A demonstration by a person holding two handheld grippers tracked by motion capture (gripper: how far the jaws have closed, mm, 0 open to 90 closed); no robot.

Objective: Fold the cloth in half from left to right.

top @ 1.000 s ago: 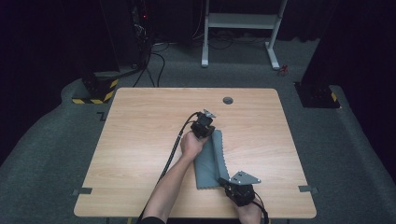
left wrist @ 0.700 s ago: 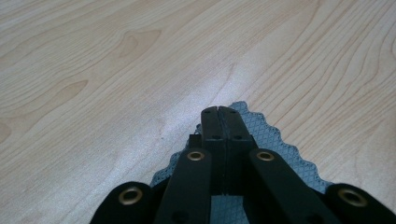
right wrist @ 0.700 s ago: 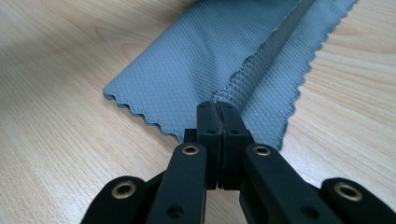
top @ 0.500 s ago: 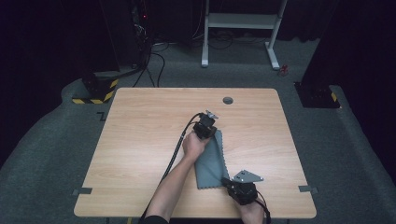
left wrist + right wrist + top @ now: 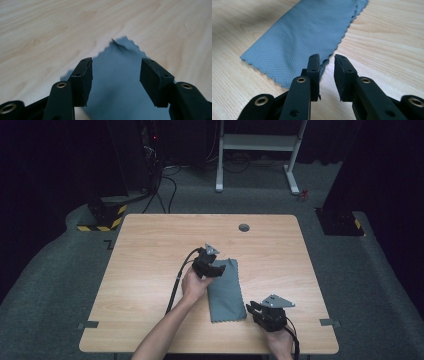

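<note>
Both tools, left [image 5: 214, 270] and right [image 5: 261, 309], jaws just parted, at opposite corners of flat grey cloth [image 5: 226, 290].

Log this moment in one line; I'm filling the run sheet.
cloth: folded, flat on table | left tongs: just opened, empty | right tongs: just opened, empty

In the left gripper view the cloth [image 5: 120, 82] runs off the bottom edge behind the jaws, and its far corner is blurred. In the right gripper view its far end is cut by the top edge. From above, the right hand [image 5: 278, 343] is cropped at the bottom.
</note>
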